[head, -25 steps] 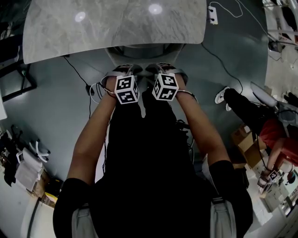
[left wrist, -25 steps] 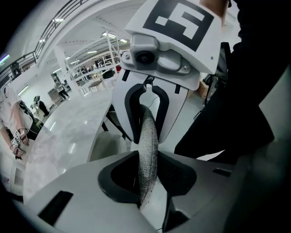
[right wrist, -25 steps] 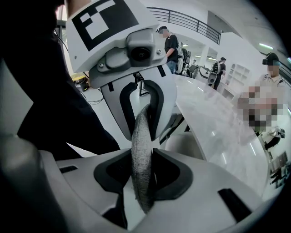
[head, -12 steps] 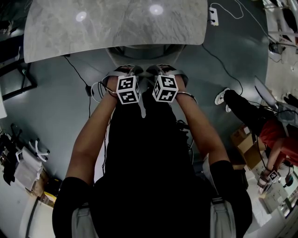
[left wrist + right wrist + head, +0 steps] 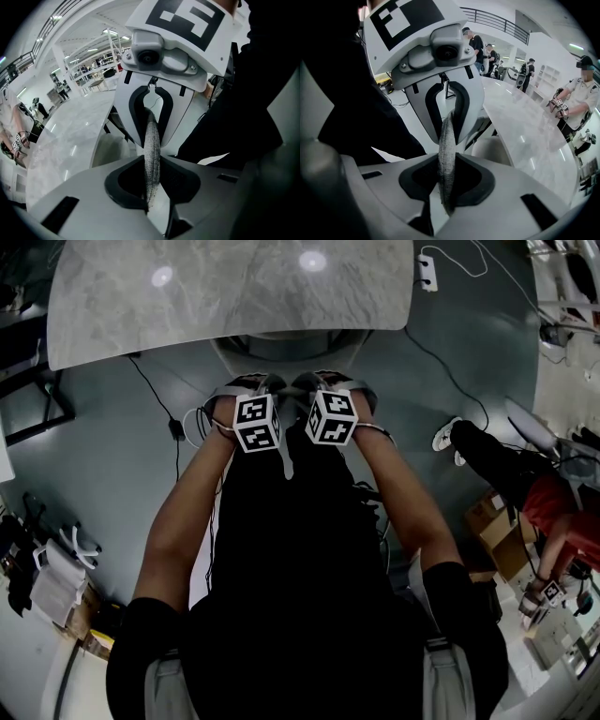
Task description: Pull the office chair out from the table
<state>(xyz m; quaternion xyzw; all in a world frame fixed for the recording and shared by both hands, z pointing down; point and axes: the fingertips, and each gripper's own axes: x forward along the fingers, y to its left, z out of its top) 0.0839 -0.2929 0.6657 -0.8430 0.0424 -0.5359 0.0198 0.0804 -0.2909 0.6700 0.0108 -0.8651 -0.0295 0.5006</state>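
Note:
The office chair shows mainly as the grey mesh top edge of its backrest (image 5: 151, 154) (image 5: 446, 164). That edge runs between the jaws of both grippers. My left gripper (image 5: 255, 388) and right gripper (image 5: 319, 385) sit side by side just in front of the table (image 5: 112, 306). They face each other along the edge, and each sees the other pinching it. Both sets of jaws have just been closing, and their pads now press on the mesh. In the head view my arms and dark torso hide the rest of the chair.
The marble table's round base (image 5: 281, 345) stands just beyond the grippers. Cables and a power strip (image 5: 428, 268) lie on the grey floor. A seated person (image 5: 548, 512) and boxes are at the right, and bags and clutter at the lower left. More people stand beyond the table (image 5: 576, 103).
Both hands and marker cubes stay where they were. Only the person at the right edge has shifted slightly.

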